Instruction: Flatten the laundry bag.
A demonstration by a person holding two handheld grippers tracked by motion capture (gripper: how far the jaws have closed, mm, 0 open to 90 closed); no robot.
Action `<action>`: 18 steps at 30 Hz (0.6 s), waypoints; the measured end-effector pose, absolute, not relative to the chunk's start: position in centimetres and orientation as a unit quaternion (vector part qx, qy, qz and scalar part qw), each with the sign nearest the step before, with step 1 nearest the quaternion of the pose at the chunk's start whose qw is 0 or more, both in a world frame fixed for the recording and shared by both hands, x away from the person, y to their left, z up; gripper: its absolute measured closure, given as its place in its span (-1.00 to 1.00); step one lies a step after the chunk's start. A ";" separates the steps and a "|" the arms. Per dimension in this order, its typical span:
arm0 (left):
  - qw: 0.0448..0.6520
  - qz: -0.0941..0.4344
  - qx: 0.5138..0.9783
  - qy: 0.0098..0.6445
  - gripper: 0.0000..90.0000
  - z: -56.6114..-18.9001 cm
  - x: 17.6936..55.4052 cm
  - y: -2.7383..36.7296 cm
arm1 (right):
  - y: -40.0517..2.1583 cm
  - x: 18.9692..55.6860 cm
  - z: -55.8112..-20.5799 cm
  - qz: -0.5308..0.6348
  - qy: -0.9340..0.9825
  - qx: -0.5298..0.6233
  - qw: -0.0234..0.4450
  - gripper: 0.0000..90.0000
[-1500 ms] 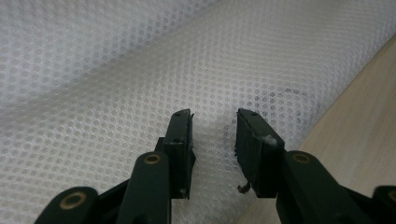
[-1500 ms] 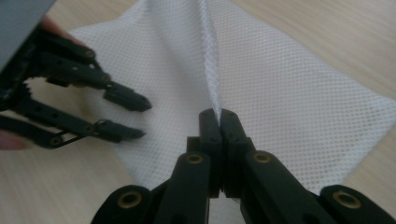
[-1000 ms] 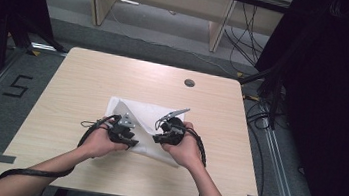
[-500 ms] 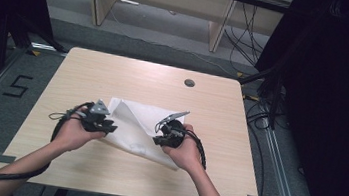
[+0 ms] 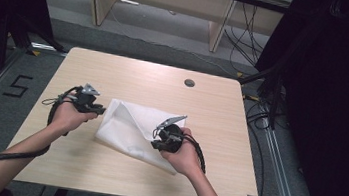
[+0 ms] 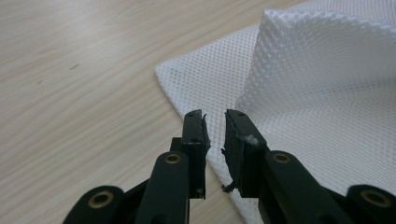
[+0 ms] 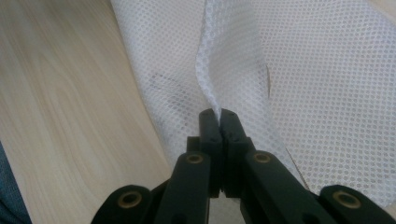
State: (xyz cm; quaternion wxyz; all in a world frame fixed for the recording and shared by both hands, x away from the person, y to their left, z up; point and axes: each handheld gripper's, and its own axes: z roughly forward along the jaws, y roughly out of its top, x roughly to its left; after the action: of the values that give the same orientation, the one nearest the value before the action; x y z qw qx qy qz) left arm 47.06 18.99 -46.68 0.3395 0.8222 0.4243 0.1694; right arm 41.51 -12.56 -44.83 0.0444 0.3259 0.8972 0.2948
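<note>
The left gripper (image 5: 94, 109) has pulled away to the left edge of the white mesh cloth (image 5: 128, 127) on the pale wooden bench (image 5: 130, 75); its jaws have just been closing, nothing between them. The right gripper (image 7: 219, 114) stays clamped on a raised fold, so re-gripping looks next.

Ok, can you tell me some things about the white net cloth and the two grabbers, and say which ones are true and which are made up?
1. The right gripper pinches a fold of the white mesh cloth. True.
2. The left gripper is clamped on the cloth. False: its jaws have just been closing, but a gap shows between them, with nothing pinched, near the cloth's corner.
3. The cloth lies on a wooden table. True.
4. The cloth is folded into a neat flat square. False: one part is lifted into a raised fold at the right gripper.
5. A small dark round spot sits on the table beyond the cloth. True.
</note>
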 end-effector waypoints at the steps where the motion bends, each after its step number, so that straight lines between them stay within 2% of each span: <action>1: 0.340 0.169 0.822 0.424 0.72 -46.7 47.1 19.0 | -12.5 41.4 -44.8 0.294 0.896 0.329 0.043 1.00; 8: 0.327 0.152 0.836 0.413 0.77 -48.9 49.4 16.9 | -12.4 41.4 -45.0 0.296 0.898 0.322 0.047 1.00; 18: 0.306 0.132 0.857 0.392 0.87 -50.2 50.7 16.5 | -12.2 41.2 -44.8 0.288 0.903 0.315 0.052 1.00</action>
State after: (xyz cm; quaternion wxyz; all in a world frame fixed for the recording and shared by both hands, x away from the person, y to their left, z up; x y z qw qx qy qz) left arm 50.74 16.47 -50.20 0.3063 0.8574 0.3919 0.1319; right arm 41.18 -12.25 -44.77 0.0519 0.3150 0.9027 0.2883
